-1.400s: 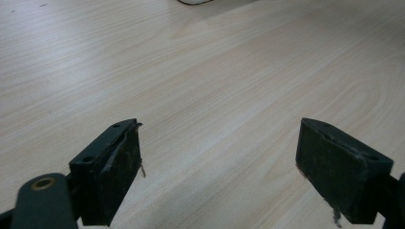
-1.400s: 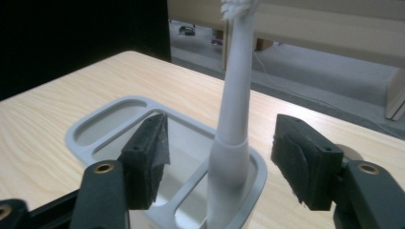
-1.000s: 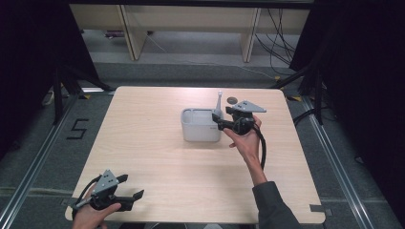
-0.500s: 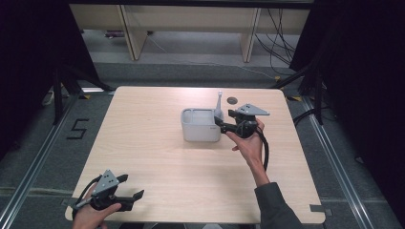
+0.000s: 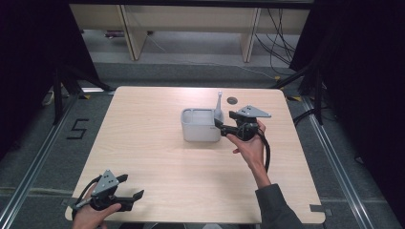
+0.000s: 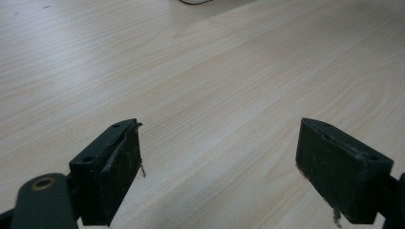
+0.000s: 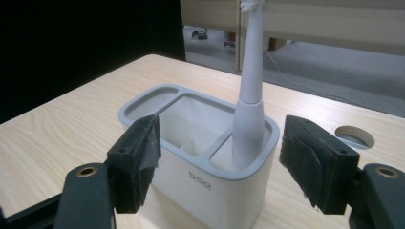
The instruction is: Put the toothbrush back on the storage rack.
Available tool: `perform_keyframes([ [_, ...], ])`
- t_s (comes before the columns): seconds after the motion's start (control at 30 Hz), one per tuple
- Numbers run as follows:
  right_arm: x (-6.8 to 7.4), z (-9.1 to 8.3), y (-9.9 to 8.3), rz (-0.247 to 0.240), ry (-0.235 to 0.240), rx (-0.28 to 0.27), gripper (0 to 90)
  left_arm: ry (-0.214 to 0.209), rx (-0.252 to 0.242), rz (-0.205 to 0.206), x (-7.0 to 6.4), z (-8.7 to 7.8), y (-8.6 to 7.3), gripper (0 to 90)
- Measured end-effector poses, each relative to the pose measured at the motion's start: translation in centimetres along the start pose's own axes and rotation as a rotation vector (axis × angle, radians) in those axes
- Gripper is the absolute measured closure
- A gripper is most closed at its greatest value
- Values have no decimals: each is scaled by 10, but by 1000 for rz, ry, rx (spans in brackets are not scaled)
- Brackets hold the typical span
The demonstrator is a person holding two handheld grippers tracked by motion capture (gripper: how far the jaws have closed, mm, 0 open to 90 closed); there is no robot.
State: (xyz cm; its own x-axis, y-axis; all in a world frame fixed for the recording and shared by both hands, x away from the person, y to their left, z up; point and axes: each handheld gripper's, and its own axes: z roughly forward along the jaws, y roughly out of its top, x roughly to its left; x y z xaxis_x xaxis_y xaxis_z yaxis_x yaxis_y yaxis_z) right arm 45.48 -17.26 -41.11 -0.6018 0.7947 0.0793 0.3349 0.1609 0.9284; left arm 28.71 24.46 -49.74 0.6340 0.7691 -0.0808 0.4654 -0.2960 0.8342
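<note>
One white toothbrush (image 7: 249,95) stands upright in the right-hand compartment of a white and grey holder (image 7: 191,157), which sits toward the far middle of the wooden surface (image 5: 157,157). Right tongs (image 7: 219,162) gape wide just beside the holder, gripping nothing. Left tongs (image 6: 219,167) hover open and empty over bare wood at the near left corner.
</note>
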Motion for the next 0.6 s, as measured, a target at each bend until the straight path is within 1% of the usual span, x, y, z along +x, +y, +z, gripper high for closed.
perform_keyframes([
  [0.03, 3, -1, -1, 28, 4, 12, 303, 1, -2, 1, 0, 0, 0, 148],
  [0.07, 1, -1, -1, -7, -2, 1, 301, 0, -2, 6, 0, 0, 0, 148],
  [0.1, 3, -1, -1, 12, 15, 13, 298, 3, 0, 4, 0, -1, 0, 148],
  [0.17, 4, -1, -2, 1, 6, 14, 297, 0, -7, -3, -1, 0, 0, 148],
  [0.23, 6, -1, -2, 1, 17, 22, 296, -1, -8, -4, -1, 0, 0, 148],
  [0.3, 9, -1, -3, 10, 18, 27, 292, 0, 0, 6, 0, -1, 0, 148],
  [0.33, 9, -1, -2, -11, 12, 25, 292, 1, -1, 4, 0, -1, 0, 148],
  [0.37, 11, -1, -3, -2, 16, 35, 292, 2, -1, 4, 0, -1, 0, 148],
  [0.4, 13, 0, -3, -13, 32, 33, 291, 1, -2, 4, 0, -1, 0, 148],
  [0.5, 16, 0, -4, -9, 38, 37, 288, 1, 0, 5, 0, -1, 0, 148],
  [0.53, 17, -1, -4, -12, 29, 43, 286, 1, -1, 5, 0, -1, 0, 148],
  [0.6, 20, -2, -5, -6, 45, 56, 283, 4, 1, 8, 0, -1, 1, 148],
])
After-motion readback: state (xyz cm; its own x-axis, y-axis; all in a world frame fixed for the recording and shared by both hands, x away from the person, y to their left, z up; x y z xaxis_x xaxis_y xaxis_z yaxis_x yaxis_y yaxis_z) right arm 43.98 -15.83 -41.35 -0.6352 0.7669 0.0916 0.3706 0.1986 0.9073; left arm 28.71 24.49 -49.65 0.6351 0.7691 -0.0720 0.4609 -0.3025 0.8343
